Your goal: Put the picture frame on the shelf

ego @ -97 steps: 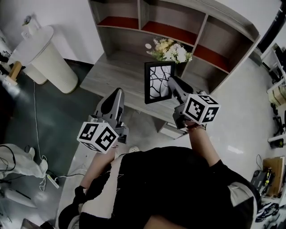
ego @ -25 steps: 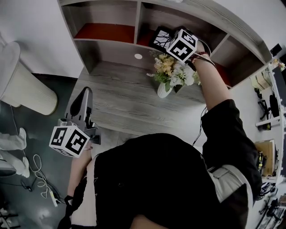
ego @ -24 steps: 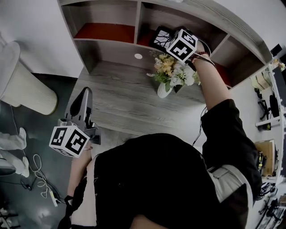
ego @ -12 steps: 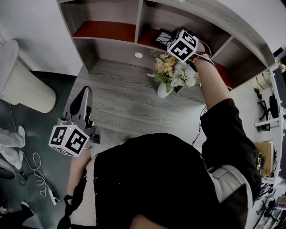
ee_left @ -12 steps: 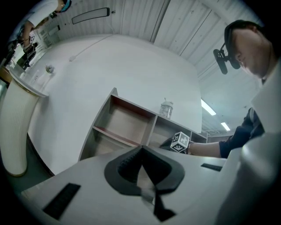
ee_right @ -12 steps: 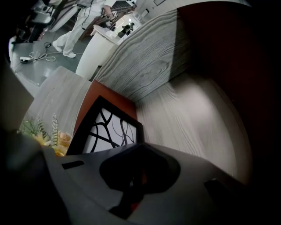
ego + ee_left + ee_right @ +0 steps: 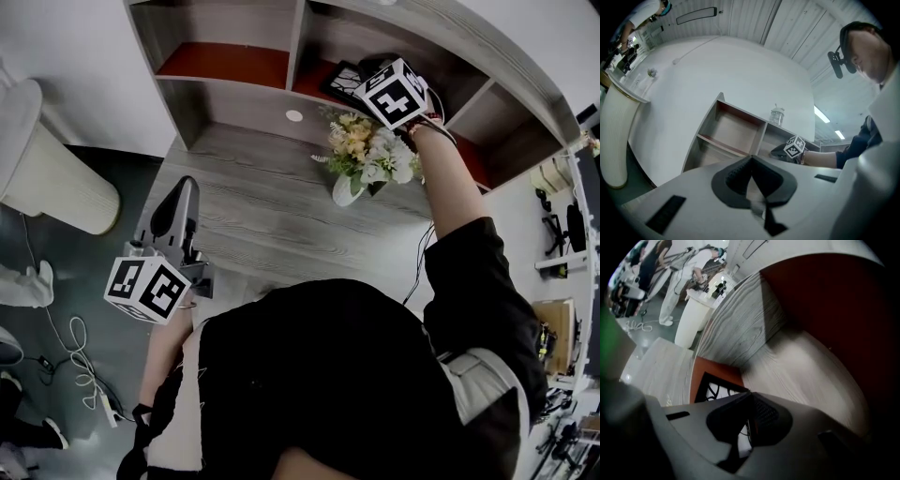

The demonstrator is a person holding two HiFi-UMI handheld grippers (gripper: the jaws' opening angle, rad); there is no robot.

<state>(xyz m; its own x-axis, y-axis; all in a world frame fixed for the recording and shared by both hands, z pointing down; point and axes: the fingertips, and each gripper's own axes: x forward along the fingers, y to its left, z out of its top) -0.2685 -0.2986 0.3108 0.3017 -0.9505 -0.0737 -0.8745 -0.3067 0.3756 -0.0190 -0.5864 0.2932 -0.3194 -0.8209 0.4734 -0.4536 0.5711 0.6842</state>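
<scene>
A lab staged as a home: grey wooden shelf (image 7: pixel 298 37) at twelve o'clock, floor cables (image 7: pixel 73 349) at eight, equipment racks (image 7: pixel 555 264) at three.

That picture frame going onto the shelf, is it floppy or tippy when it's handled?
Probably stiff: the picture frame shows flat, straight edges in the right gripper. Likely light, since one pinch carries it. Being thin and flat, it may tip if stood upright.

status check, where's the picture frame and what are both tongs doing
Left tongs shut, empty. Right tongs shut on picture frame, inside the shelf, middle bay. Flower vase stands just in front of that bay.
</scene>
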